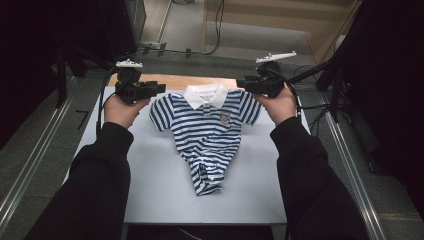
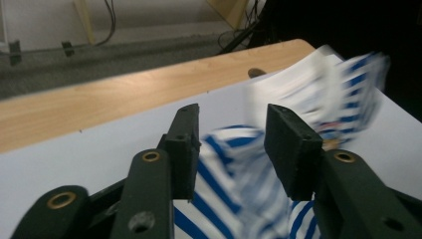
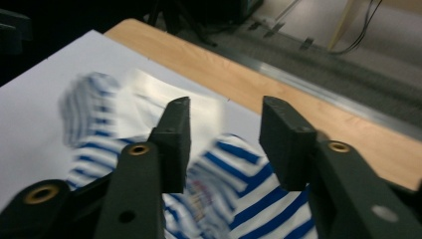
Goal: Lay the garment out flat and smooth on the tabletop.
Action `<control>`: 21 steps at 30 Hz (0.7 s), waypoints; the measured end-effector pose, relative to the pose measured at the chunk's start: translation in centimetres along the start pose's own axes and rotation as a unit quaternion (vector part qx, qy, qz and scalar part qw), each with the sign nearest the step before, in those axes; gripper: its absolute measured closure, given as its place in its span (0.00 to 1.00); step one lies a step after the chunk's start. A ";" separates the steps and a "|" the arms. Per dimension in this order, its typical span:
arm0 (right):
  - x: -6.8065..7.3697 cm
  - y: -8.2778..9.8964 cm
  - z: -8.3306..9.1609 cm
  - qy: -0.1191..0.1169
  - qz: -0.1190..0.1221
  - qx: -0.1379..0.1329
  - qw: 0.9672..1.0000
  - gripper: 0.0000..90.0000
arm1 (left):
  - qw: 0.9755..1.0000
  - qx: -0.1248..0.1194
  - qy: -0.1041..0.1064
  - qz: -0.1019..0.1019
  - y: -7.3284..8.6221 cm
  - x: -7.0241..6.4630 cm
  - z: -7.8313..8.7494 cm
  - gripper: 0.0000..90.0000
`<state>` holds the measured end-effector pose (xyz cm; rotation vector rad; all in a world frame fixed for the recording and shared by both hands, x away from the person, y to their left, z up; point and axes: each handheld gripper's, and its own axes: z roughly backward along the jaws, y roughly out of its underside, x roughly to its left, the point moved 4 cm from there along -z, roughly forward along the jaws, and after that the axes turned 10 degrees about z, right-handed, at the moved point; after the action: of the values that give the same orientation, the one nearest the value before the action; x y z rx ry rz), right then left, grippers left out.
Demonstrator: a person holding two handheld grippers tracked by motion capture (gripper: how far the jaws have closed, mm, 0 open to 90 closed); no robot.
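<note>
A small blue-and-white striped polo shirt (image 1: 207,130) with a white collar (image 1: 205,95) lies face up on the white table (image 1: 150,190), its lower part bunched narrow. My left gripper (image 1: 157,89) hovers just off the shirt's left sleeve, jaws apart. In the left gripper view the gripper (image 2: 231,144) is open, and the blurred sleeve (image 2: 234,199) lies beyond the gap, untouched by the pads. My right gripper (image 1: 242,85) is by the right sleeve. It too stands open (image 3: 224,144), with striped cloth (image 3: 249,184) below and beyond its jaws.
A wooden strip (image 1: 175,80) runs along the table's far edge, with cables and a metal rail on the floor behind it. Dark frame posts (image 1: 340,95) stand to the right, and floor rails run along both sides of the table.
</note>
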<state>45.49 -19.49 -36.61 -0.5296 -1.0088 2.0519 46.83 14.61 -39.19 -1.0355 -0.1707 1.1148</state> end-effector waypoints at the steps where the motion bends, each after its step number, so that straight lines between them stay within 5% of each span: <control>1: 0.2 0.3 -0.5 -0.006 -0.001 0.006 1.000 0.56 | 1.000 0.002 0.005 0.007 0.4 0.2 -0.3 0.55; 12: 2.3 4.0 -1.8 -0.051 -0.012 0.014 0.999 0.54 | 0.999 0.025 0.007 0.020 4.1 1.5 -1.6 0.50; 21: 4.3 7.1 -1.5 -0.087 -0.016 0.018 0.996 0.49 | 0.998 0.055 0.011 -0.001 7.1 0.9 -1.9 0.43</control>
<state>40.58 -18.14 -43.27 -0.3177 -1.0717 2.1114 43.74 14.58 -45.87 -0.9488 -0.0909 1.0986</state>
